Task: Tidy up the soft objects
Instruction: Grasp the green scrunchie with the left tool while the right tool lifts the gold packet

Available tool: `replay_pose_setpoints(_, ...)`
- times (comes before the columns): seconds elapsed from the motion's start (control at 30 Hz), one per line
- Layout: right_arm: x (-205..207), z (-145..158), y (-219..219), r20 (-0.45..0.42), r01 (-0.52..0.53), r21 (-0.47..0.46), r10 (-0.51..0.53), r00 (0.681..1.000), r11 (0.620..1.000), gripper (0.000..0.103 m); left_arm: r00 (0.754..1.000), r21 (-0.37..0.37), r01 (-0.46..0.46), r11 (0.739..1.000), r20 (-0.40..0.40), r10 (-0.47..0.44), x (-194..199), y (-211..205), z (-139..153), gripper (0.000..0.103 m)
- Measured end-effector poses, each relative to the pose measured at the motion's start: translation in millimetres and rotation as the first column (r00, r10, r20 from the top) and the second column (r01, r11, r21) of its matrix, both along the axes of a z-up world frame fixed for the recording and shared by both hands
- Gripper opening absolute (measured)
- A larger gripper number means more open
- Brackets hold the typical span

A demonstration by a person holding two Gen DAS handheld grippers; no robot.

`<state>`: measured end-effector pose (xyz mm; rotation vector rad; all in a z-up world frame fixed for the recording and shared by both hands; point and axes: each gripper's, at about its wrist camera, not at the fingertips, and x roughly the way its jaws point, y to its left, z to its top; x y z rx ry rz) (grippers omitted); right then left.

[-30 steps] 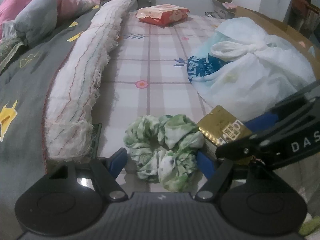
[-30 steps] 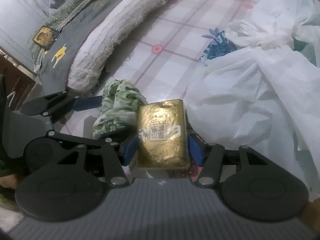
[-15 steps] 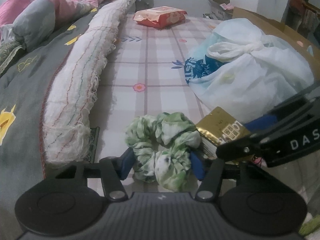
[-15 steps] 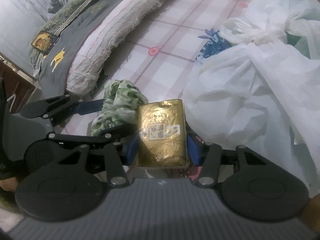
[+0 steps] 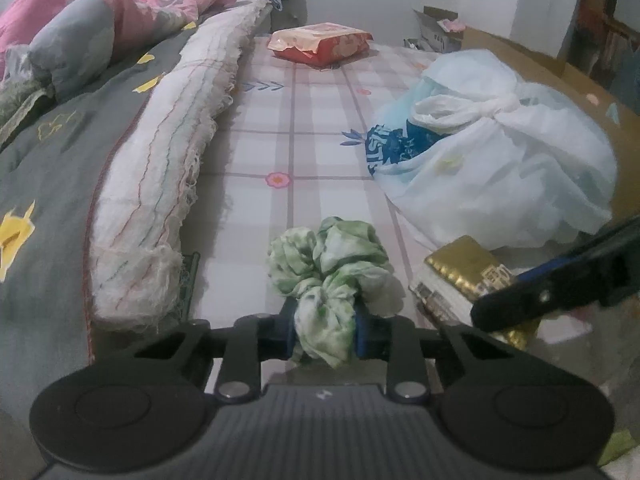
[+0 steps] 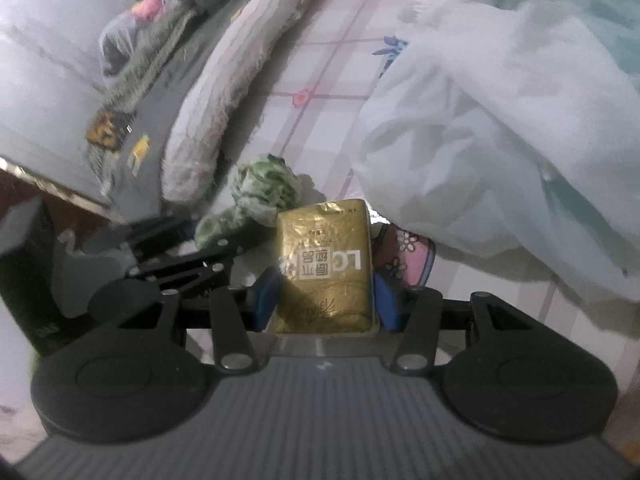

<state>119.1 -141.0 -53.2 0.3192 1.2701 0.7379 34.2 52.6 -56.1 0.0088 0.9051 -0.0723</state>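
Green-and-white scrunchie sits bunched on the checked bed sheet, its near end pinched in the left tool — the rest fans forward. Just right, the right tool grips a gold packet lengthwise.

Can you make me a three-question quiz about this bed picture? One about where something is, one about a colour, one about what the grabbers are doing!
1. Where is the red packet?
A. far end of the bed
B. inside the white bag
C. in a gripper

2. What colour is the scrunchie?
A. pink
B. green and white
C. blue

3. What is the left gripper doing?
A. hanging open
B. pinching the scrunchie
C. holding the gold pack

Answers:
1 A, it lies far beyond the white bag.
2 B, green blotches on white.
3 B, its pads squeeze the cloth; the right gripper has the gold pack.
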Motion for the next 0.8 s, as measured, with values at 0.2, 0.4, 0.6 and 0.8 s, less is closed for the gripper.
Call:
replay_pose_setpoints(0.2, -6.7, 7.8, -9.2, -0.009, 0.009, 0.092, -0.008, 1.000, 0.996, 0.049, 0.999, -0.040, -0.029, 0.999, 0.034, 0.031, -16.5, 3.0, 17.4, 0.025)
replay_pose_setpoints(0.4, -18.8, 25.0, -12.3, 0.021, -0.032, 0.187, 0.028, 0.999, 0.982, 0.049, 0.993, -0.041, -0.037, 0.998, 0.109, 0.041, -37.6, -2.4, 49.2, 0.025)
replay_pose_setpoints(0.6, -26.6, 50.9, -30.4, 0.074, -0.047, 0.268, 0.028, 0.997, 0.962, 0.049, 0.981, -0.053, -0.015, 0.998, 0.195, 0.025, -50.6, -20.1, 83.7, 0.025)
replay_pose_setpoints(0.8, -38.8, 82.0, -79.3, 0.142, 0.015, 0.336, -0.067, 0.988, 0.942, 0.049, 0.955, -0.051, 0.076, 0.996, 0.291, -0.058, -47.9, -54.9, 120.7, 0.025)
